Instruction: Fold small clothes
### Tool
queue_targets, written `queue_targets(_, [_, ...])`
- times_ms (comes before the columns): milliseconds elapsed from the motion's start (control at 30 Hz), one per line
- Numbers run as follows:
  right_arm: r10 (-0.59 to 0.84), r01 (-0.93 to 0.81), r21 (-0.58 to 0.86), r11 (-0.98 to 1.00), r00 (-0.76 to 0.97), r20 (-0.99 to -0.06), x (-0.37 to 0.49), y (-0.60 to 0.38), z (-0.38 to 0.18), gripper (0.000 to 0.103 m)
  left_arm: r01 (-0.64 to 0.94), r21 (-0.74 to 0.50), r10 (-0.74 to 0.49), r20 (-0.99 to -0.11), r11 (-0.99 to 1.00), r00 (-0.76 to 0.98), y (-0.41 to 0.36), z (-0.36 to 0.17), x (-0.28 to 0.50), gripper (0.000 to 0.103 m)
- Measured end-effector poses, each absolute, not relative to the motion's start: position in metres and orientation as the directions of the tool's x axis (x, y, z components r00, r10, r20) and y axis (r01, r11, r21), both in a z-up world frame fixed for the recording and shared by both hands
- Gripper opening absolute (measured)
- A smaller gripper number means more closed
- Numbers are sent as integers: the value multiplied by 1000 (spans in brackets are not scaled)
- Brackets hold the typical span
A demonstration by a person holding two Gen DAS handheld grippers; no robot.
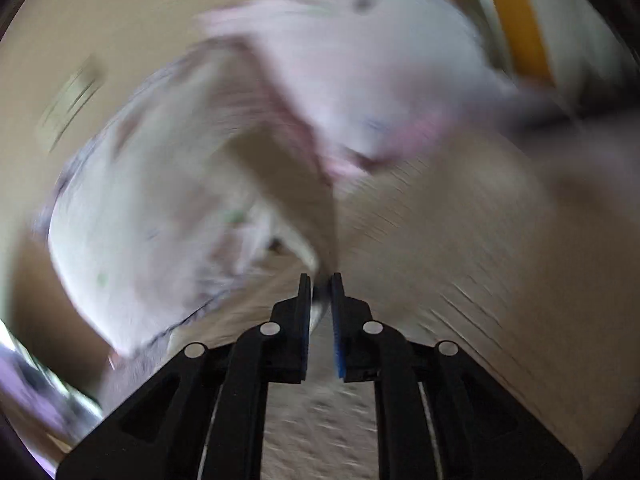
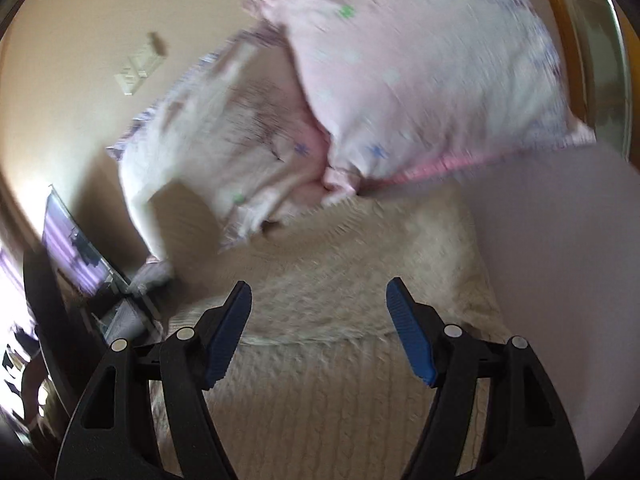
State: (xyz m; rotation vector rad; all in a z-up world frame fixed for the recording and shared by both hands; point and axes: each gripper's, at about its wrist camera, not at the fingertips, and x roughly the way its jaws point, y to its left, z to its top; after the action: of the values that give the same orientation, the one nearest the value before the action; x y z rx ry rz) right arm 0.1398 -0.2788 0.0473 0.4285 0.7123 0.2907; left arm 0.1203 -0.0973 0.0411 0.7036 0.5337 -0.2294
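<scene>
Left wrist view: heavy motion blur here, everything smeared, only the black fingers in the foreground read sharp.
Left gripper (image 1: 320,280): jaws drawn in to a narrow slit, and a thin strip of pale cloth (image 1: 320,304) sits pinched between the blue pads.
The garment: that pale strip is all that shows of it; it runs up out of the slit and is lost in the blur above, so its shape cannot be told.
Right gripper (image 2: 318,286): jaws spread wide, blue pads (image 2: 408,332) apart, nothing between them, hanging over the bed.
Bedspread (image 2: 320,400): cream, textured knit, filling the lower half of the right wrist view.
Pillows: a pink one (image 2: 420,80) with small green and blue marks leans at the head of the bed, a white one (image 2: 208,148) touching it on its left.
Wall (image 2: 80,40): beige, with a white switch plate (image 2: 138,68) on it.
Far left edge: a screen (image 2: 72,248) showing a purple picture.
</scene>
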Motion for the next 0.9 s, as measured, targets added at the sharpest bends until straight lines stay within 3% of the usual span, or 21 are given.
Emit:
queue_targets(67, [408, -82, 496, 864, 691, -597, 145, -287, 36, 67, 434, 628, -22, -552, 646, 833, -117, 8, 92, 11])
queue_targets(133, [405, -61, 495, 867, 666, -626, 150, -293, 27, 52, 445, 620, -26, -566, 646, 824, -106, 2, 68, 14])
queue_targets(167, [391, -47, 484, 874, 659, -643, 153, -294, 24, 50, 436, 611, -21, -566, 661, 824, -97, 4, 61, 19])
queue_targets(233, [371, -20, 471, 882, 644, -669, 163, -295, 18, 43, 395, 577, -1, -564, 715, 826, -65, 14, 48, 40])
queue_targets(467, [369, 62, 471, 880, 536, -759, 214, -281, -8, 41, 261, 422, 89, -649, 868, 755, 22, 27, 34, 51])
queue_targets(500, [387, 52, 478, 877, 514, -766, 217, -277, -14, 34, 249, 397, 88, -663, 883, 744, 28, 28, 32, 53])
queue_targets(533, [397, 28, 474, 880, 505, -766, 220, -269, -19, 14, 240, 366, 82, -679, 899, 730, 36, 26, 32, 55])
queue_targets(600, [374, -6, 446, 895, 555, -743, 218, -265, -7, 12, 230, 345, 86, -698, 910, 711, 41, 20, 33, 55])
queue_targets(700, [358, -10, 484, 875, 687, -633, 208, -283, 32, 10, 230, 336, 94, -724, 914, 683, 40, 10, 41, 55])
queue_targets(767, [266, 47, 450, 892, 750, -605, 202, -297, 49, 11, 227, 340, 97, -720, 913, 688, 40, 10, 42, 55])
queue_targets(833, [125, 132, 318, 939, 731, -671, 210, -303, 45, 13, 225, 337, 96, -719, 914, 688, 39, 10, 41, 56])
queue_targets(900, [3, 232, 199, 952, 644, -765, 218, -312, 30, 25, 218, 330, 95, -718, 918, 689, 40, 9, 40, 57])
